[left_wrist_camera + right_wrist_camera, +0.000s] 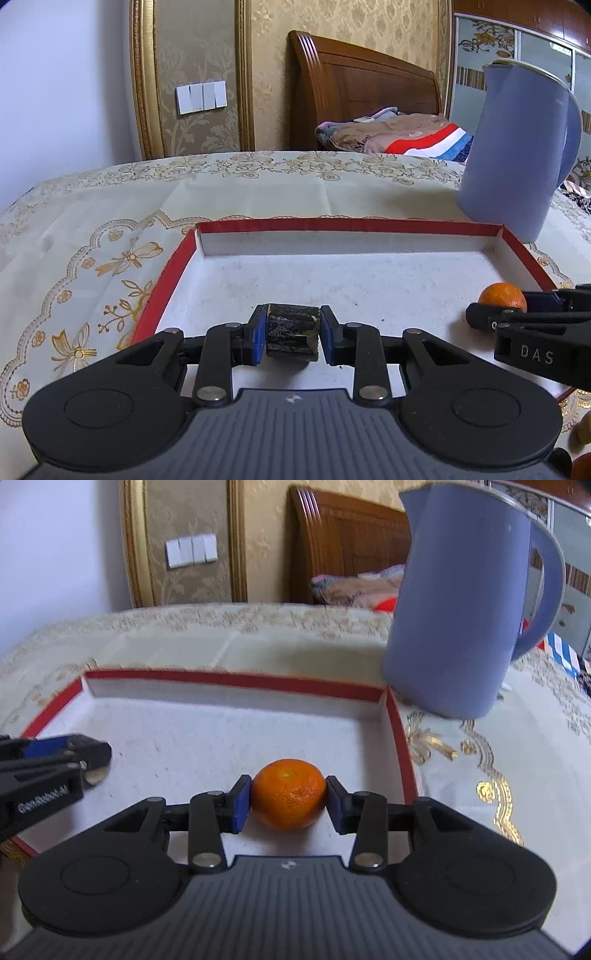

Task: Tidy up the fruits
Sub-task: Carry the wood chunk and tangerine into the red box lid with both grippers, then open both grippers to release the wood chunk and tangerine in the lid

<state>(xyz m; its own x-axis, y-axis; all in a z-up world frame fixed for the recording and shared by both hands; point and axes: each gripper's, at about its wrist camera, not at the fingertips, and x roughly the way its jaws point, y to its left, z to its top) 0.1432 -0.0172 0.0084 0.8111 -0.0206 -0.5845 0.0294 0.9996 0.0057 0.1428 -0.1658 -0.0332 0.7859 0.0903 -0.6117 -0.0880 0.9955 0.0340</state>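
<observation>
Bedroom table: cloth-covered, red-rimmed tray [369,223] ahead.
Left gripper [293,334]: clamped on a dark chunk [291,328] — over tray's near left.
Right gripper [289,800]: I hold the orange [289,799] — above tray's right floor, straight below.

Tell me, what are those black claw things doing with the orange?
A person is holding two grabbers and sorting fruit. The right gripper is clamped on an orange, held over the white inside of a red-edged box. The left gripper is clamped on a dark, blackish chunk over the same box; I cannot tell what it is. Nothing lies in the box yet. A blue jug stands behind the box on the flowery tablecloth.
</observation>
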